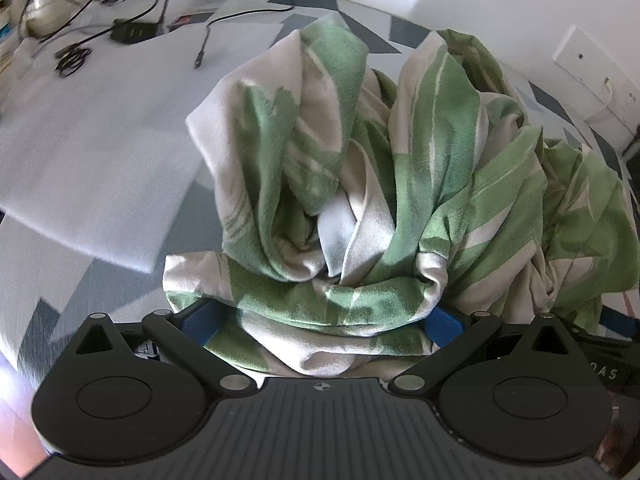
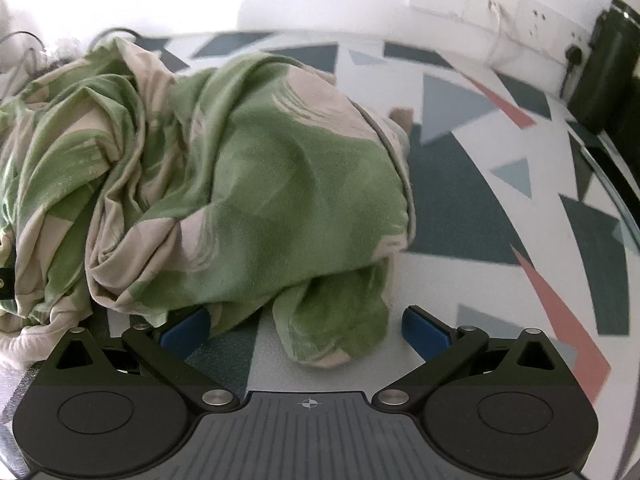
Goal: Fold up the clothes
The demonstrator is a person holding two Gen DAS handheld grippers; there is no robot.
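A crumpled green and cream patterned garment (image 1: 360,168) lies heaped on a table covered with a geometric-print cloth (image 2: 500,184). My left gripper (image 1: 322,326) stands open, its blue fingertips (image 1: 200,320) wide apart, with a fold of the garment draped between them and over its front. In the right wrist view the same garment (image 2: 248,184) fills the left and centre. My right gripper (image 2: 306,330) is open too. A rolled green end of the cloth lies between its blue pads (image 2: 424,330), touching neither visibly.
A white folded sheet (image 1: 92,160) lies left of the garment. Black cables and a small black box (image 1: 132,32) sit at the far left. A white wall with sockets (image 2: 500,4) runs behind the table. A dark container (image 2: 608,64) stands at the far right.
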